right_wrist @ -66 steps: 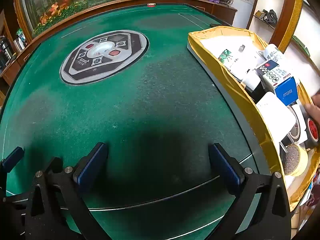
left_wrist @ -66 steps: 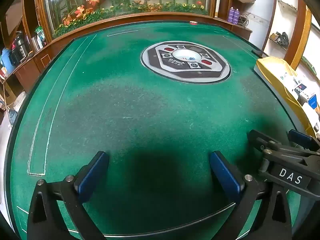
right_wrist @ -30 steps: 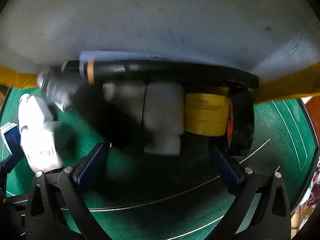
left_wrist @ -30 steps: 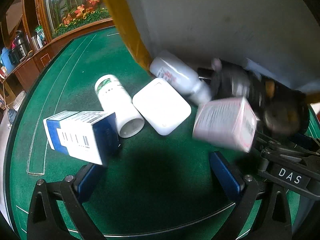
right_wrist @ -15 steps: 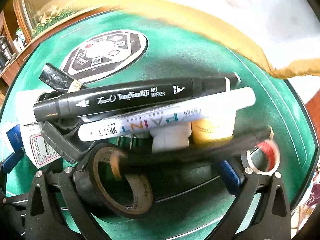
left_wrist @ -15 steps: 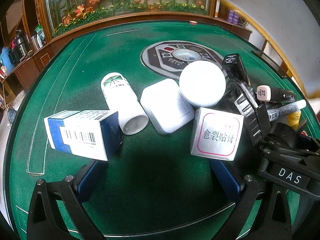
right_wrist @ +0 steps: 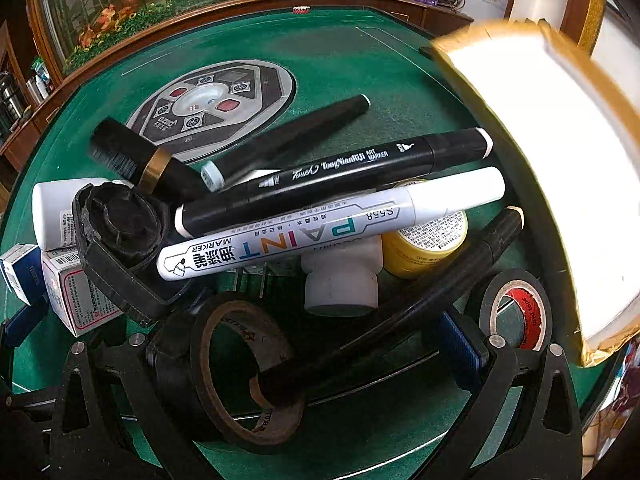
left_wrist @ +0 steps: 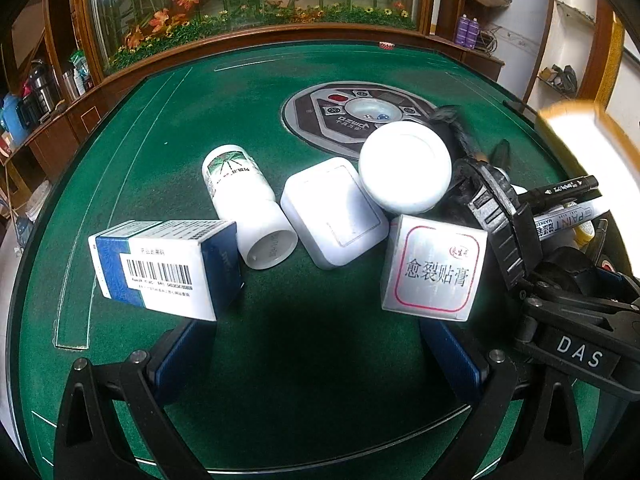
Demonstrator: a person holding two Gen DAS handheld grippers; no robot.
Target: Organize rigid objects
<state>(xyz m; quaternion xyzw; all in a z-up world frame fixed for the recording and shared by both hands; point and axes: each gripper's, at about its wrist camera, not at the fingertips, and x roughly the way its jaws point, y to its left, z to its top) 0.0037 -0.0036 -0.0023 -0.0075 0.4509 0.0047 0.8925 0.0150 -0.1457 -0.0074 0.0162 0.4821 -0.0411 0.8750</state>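
A pile of objects lies on the green table. In the left wrist view: a blue-white barcode box (left_wrist: 160,268), a white pill bottle (left_wrist: 250,210) on its side, a white square case (left_wrist: 334,216), a white round lid (left_wrist: 404,168) and a silver box (left_wrist: 434,268). My left gripper (left_wrist: 320,360) is open and empty just in front of them. In the right wrist view: a white paint marker (right_wrist: 328,224), a black art marker (right_wrist: 340,176), a black tape roll (right_wrist: 240,368), a red-cored tape roll (right_wrist: 516,312), a yellow jar (right_wrist: 428,244). My right gripper (right_wrist: 316,360) is open among them.
A gold-edged white box (right_wrist: 560,184) is blurred at the right, off the table surface. The table's centre control panel (left_wrist: 356,116) lies behind the pile. A wooden rim and a glass planter (left_wrist: 256,4) bound the far side. My right gripper's body (left_wrist: 576,320) sits beside my left.
The gold box tipped over the table, dumped the objects in front of both grippers, then swung back to the right. The objects have settled. Neither gripper has moved.
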